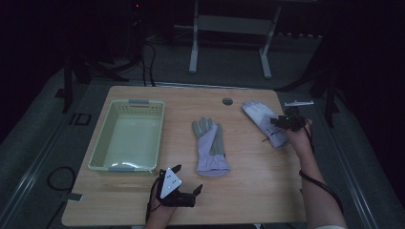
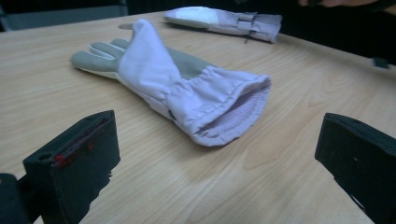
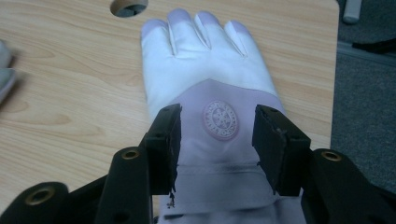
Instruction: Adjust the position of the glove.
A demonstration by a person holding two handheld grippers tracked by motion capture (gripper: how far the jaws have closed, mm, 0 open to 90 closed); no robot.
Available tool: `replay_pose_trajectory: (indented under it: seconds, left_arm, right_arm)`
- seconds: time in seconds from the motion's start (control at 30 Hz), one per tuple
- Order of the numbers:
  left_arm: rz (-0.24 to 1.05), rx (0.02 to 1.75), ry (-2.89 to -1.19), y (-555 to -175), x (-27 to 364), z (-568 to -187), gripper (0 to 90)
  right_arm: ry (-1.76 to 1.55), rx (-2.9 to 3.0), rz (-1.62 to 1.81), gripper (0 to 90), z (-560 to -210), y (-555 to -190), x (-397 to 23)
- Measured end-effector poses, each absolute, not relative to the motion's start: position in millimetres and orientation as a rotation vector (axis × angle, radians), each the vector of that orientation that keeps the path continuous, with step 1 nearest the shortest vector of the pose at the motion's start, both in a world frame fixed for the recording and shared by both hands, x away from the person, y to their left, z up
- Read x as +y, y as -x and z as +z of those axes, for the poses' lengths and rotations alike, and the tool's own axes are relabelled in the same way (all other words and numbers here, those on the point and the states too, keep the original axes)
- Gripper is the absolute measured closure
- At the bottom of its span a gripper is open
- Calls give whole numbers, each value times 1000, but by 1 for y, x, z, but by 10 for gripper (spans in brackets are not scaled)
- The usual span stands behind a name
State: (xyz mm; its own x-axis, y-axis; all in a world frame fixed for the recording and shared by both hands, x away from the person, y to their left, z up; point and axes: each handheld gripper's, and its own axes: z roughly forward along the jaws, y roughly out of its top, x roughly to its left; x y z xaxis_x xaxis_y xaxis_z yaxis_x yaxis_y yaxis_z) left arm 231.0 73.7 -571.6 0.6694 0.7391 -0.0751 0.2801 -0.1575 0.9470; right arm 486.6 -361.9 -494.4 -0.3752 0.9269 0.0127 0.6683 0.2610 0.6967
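Left claw [image 1: 184, 183] is resting on the near edge of the bench [image 1: 248, 191], jaws standing wide apart w/ nothing between them. In the left gripper view both jaws are sitting low over bare wood, pointing toward the cuff opening of the near glove [image 2: 187, 88].

Near glove [image 1: 210, 145] is lying flat at approx. bench centre, cuff toward the person, fingers pointing away. Grey palm patch is facing up; lavender body is folding over it. It is lying apart from both claws.

Basket [image 1: 107, 143], pale green, is sitting on the left part of the bench, just beyond the left claw, well apart from the near glove.

Right claw [image 1: 282, 125] is hovering over the far glove [image 1: 265, 121] at the right far part of the bench, held by the right hand [image 1: 298, 136]. In the right gripper view the jaws are standing partway apart, straddling the wrist section of the far glove [image 3: 205, 88], one jaw each side of the round emblem [image 3: 220, 119]. Cannot tell whether the pads are touching the fabric; no squeeze is showing. Glove fingers are pointing away toward the round hole [image 3: 129, 6] in the bench top.
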Motion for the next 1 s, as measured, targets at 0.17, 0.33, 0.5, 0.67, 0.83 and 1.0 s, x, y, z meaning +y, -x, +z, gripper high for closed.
replay_pose_trajectory:
  seconds: [0.17, 0.33, 0.5, 0.67, 0.83, 1.0]
  left_arm:
    - [490, 816, -1730, -230, 74, -572, 0]
    - [485, 815, -1717, -230, 75, -572, 0]
    - [494, 820, -1716, -230, 74, -572, 0]
    - [502, 821, -1718, -229, 74, -572, 0]
    - [504, 819, -1719, -229, 74, -572, 0]
    - [504, 817, -1720, -229, 74, -572, 0]
  right_arm:
    - [-1461, 2158, 854, 505, -502, -496, -363]
    - [-1467, 2173, 857, 487, -509, -506, -363]
    - [-1471, 2215, 797, 442, -531, -513, -363]
    - [-1413, 2249, 859, 537, -536, -511, -366]
    - [-1410, 2267, 857, 645, -535, -510, -362]
    - [-1424, 2238, 835, 730, -533, -507, -356]
